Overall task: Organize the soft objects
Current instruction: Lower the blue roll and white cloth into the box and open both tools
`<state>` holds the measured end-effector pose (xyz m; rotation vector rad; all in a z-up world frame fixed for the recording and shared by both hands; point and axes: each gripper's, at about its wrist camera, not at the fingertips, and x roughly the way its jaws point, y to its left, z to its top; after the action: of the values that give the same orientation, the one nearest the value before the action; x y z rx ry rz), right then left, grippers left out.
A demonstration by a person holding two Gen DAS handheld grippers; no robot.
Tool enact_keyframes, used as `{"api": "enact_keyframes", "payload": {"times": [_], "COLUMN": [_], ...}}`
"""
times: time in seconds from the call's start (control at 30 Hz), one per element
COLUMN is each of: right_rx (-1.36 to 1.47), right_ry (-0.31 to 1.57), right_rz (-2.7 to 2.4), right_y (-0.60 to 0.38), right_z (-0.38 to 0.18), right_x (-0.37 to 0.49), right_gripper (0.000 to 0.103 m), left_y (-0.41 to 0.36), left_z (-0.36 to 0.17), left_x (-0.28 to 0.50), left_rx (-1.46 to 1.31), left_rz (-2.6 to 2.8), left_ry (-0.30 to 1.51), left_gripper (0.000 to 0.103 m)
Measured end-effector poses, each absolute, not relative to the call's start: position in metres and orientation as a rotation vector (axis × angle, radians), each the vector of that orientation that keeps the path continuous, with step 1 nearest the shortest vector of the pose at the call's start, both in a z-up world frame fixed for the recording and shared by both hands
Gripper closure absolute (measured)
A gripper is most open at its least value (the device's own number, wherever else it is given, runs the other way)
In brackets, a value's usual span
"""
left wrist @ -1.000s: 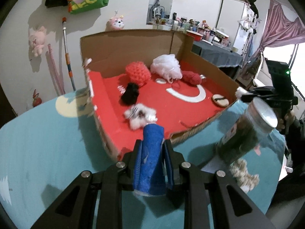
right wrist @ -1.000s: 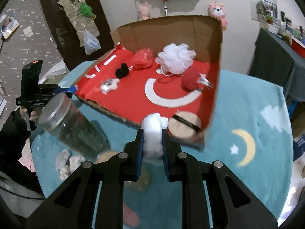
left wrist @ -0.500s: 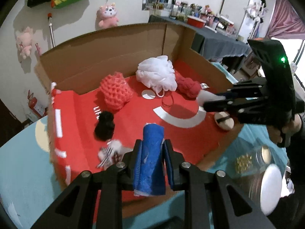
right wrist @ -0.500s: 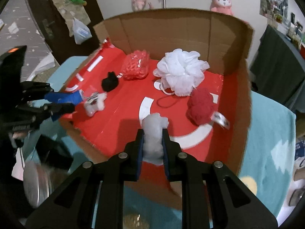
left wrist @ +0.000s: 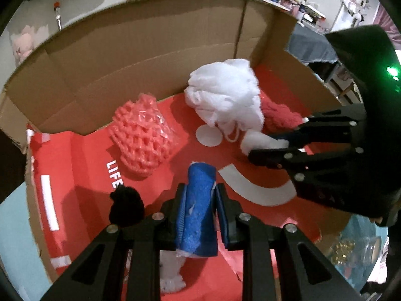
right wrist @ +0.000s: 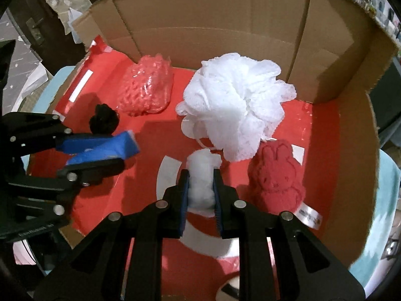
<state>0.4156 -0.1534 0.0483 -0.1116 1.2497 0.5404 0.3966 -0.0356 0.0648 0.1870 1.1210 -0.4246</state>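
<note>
Over the red box (right wrist: pixel 325 135) floor, the left gripper (left wrist: pixel 199 195) clenched a blue roll (left wrist: pixel 198 208) and the right gripper (right wrist: pixel 200 183) a white tuft (right wrist: pixel 201 175); each wanted lowering onto bare floor before release.

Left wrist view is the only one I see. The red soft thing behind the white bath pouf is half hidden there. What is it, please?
Observer: In the right wrist view it is a red rabbit-shaped sponge, lying face up on the red floor of the cardboard box.
Operator: Is anything attached to it?
Observer: Yes, a white label sticks out at its lower end.
Operator: And how does the right gripper hold its load?
Observer: The right gripper is shut on a white fluffy wad, with one of its fingers pressing each side.
</note>
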Motion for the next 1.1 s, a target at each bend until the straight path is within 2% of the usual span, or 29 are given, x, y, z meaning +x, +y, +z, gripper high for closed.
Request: {"api": "enact_keyframes", "payload": {"times": [0.47, 0.7, 0.87, 1.03, 1.1], "right_rx": [-0.114, -0.120, -0.136, -0.136, -0.142], "right_ry": [1.276, 1.277, 1.268, 1.266, 1.252], "right_rz": [0.543, 0.541, 0.543, 0.540, 0.543], "right_y": [-0.152, -0.149, -0.145, -0.144, -0.144], "right_z": [0.040, 0.040, 0.040, 0.041, 0.045], "right_x": [0.426, 0.422, 0.420, 0.417, 0.414], "right_gripper": [0.085, 0.083, 0.081, 0.080, 0.080], "left_y": [-0.035, -0.029, -0.021, -0.010, -0.007], "left_z": [0.052, 0.057, 0.071, 0.089, 0.096], "left_x": [0.405, 0.399, 0.388, 0.372, 0.364], "left_rx": [0.173, 0.169, 0.147, 0.128, 0.120], "left_rz": [-0.434, -0.436, -0.433, -0.418, -0.411], "left_ry": [1.123, 1.095, 1.062, 1.012, 0.993], "left_gripper": [0.078, 0.060, 0.053, 0.040, 0.038]}}
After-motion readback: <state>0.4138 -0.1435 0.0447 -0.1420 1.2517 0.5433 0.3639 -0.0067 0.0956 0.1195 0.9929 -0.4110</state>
